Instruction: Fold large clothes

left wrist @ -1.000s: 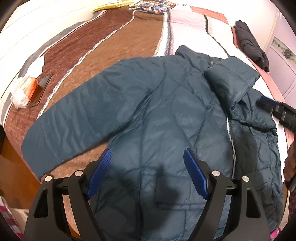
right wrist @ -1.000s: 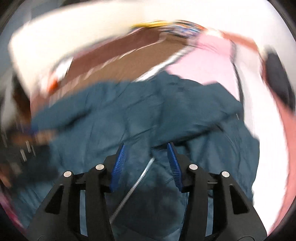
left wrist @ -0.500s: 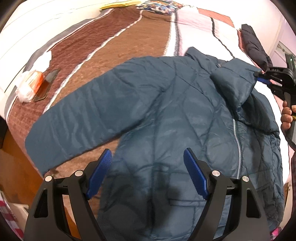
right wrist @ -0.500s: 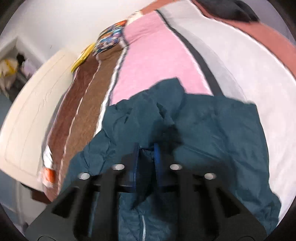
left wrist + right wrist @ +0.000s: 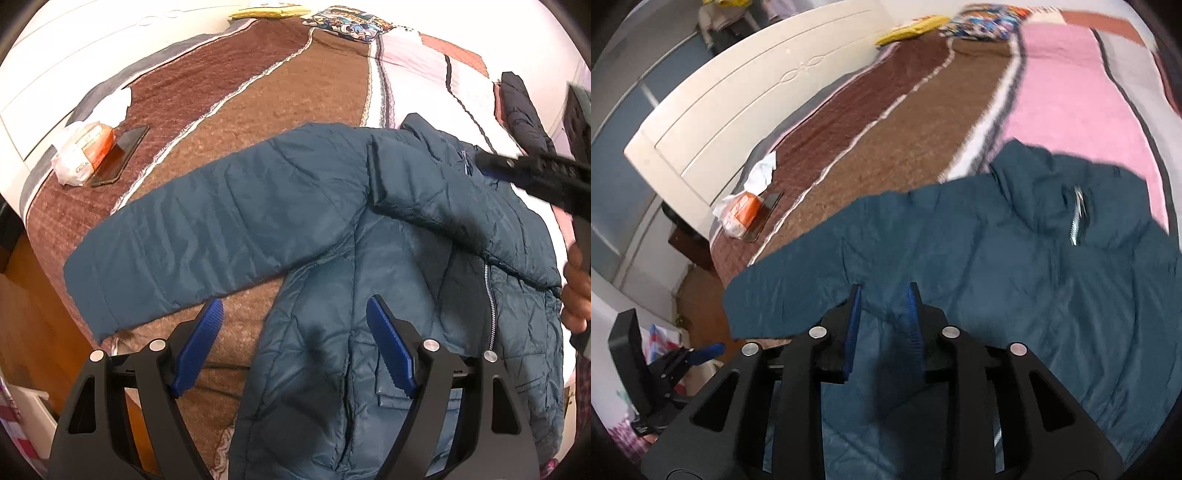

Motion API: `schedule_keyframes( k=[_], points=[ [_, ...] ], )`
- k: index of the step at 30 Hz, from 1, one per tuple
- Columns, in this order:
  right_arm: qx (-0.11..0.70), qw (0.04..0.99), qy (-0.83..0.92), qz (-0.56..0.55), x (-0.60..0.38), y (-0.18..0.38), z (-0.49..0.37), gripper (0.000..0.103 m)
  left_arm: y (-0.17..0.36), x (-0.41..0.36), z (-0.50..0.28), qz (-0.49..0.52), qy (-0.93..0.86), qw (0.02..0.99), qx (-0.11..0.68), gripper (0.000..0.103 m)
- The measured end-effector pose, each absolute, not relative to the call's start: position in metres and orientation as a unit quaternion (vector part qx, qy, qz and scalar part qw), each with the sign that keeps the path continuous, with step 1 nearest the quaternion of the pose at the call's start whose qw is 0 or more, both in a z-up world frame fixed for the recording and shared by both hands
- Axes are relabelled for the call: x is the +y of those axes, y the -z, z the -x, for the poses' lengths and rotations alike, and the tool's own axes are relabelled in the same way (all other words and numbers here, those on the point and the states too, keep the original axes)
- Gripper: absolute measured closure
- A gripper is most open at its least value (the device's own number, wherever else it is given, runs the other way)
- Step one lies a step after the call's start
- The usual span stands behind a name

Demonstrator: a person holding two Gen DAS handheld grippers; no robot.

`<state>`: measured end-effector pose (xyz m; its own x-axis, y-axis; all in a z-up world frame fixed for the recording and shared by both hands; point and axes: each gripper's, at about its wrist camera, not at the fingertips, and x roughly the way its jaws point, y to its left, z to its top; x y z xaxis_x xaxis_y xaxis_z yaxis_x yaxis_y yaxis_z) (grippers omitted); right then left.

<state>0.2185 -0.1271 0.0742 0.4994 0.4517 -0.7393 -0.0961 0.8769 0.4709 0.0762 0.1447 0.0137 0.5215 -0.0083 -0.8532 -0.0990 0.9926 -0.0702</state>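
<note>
Blue-padded, the right gripper point(image 5: 882, 325) has just been opening, nothing pinched, over the teal jacket point(image 5: 406, 258) (right sleeve already folded across the chest). The left gripper point(image 5: 295, 347) hangs spread, empty. Next likely: pinching the outstretched left sleeve point(image 5: 207, 251) and folding it inward.

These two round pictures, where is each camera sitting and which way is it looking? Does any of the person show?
Left wrist view: sits on the left gripper, looking down past its wide-open blue pads at the teal jacket on the bed; the right gripper and the hand holding it show at the right edge.
Right wrist view: sits on the right gripper, looking down along the jacket's spread sleeve; the left gripper shows at lower left.
Both share the jacket, bed, orange packet and phone.
</note>
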Motion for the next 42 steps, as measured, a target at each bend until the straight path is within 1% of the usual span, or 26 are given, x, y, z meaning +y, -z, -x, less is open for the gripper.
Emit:
schedule_keyframes(
  k=[5, 8, 11, 15, 19, 21, 23, 25, 26, 29, 31, 35, 39, 42],
  points=[
    [0.473, 0.851, -0.107, -0.203, -0.163, -0.073, -0.174, 0.075, -0.015, 0.136, -0.092, 0.051, -0.018, 0.874, 0.483, 0.025],
    [0.476, 0.846, -0.054, -0.235, -0.201, -0.062, -0.125, 0.071, -0.018, 0.121, -0.114, 0.061, 0.001, 0.875, 0.479, 0.025],
    [0.485, 0.833, -0.014, -0.268, -0.231, -0.049, -0.091, 0.07, -0.02, 0.1, -0.142, 0.058, 0.023, 0.88, 0.472, 0.025],
    [0.484, 0.81, 0.029, -0.331, -0.277, -0.031, -0.045, 0.069, -0.012, 0.08, -0.177, 0.037, 0.026, 0.883, 0.467, 0.025],
    [0.45, 0.784, 0.037, -0.426, -0.319, -0.02, -0.02, 0.068, 0.003, 0.07, -0.208, 0.045, 0.027, 0.879, 0.475, 0.025],
    [0.435, 0.77, 0.035, -0.465, -0.331, -0.015, -0.018, 0.06, 0.012, 0.066, -0.219, 0.053, 0.028, 0.871, 0.487, 0.026],
    [0.422, 0.764, 0.033, -0.487, -0.341, -0.012, -0.02, 0.055, 0.023, 0.063, -0.227, 0.055, 0.021, 0.863, 0.502, 0.038],
    [0.411, 0.759, 0.025, -0.504, -0.347, -0.011, -0.027, 0.055, 0.034, 0.058, -0.234, 0.06, 0.03, 0.852, 0.519, 0.072],
    [0.403, 0.757, 0.02, -0.515, -0.352, -0.009, -0.033, 0.055, 0.037, 0.056, -0.235, 0.062, 0.032, 0.849, 0.524, 0.076],
    [0.401, 0.747, 0.029, -0.529, -0.364, 0.002, -0.05, 0.055, 0.036, 0.052, -0.229, 0.053, 0.02, 0.856, 0.514, 0.084],
    [0.395, 0.748, 0.043, -0.531, -0.373, 0.008, -0.057, 0.055, 0.029, 0.049, -0.22, 0.044, 0.024, 0.862, 0.504, 0.091],
    [0.368, 0.764, 0.105, -0.519, -0.395, 0.006, -0.049, 0.055, 0.022, 0.05, -0.202, 0.057, 0.038, 0.863, 0.5, 0.092],
    [0.398, 0.762, 0.129, -0.494, -0.402, 0.018, -0.048, 0.059, 0.042, 0.039, -0.207, 0.038, 0.038, 0.854, 0.518, 0.092],
    [0.406, 0.759, 0.133, -0.492, -0.4, 0.022, -0.043, 0.058, 0.05, 0.034, -0.21, 0.04, 0.023, 0.849, 0.526, 0.092]
  ],
)
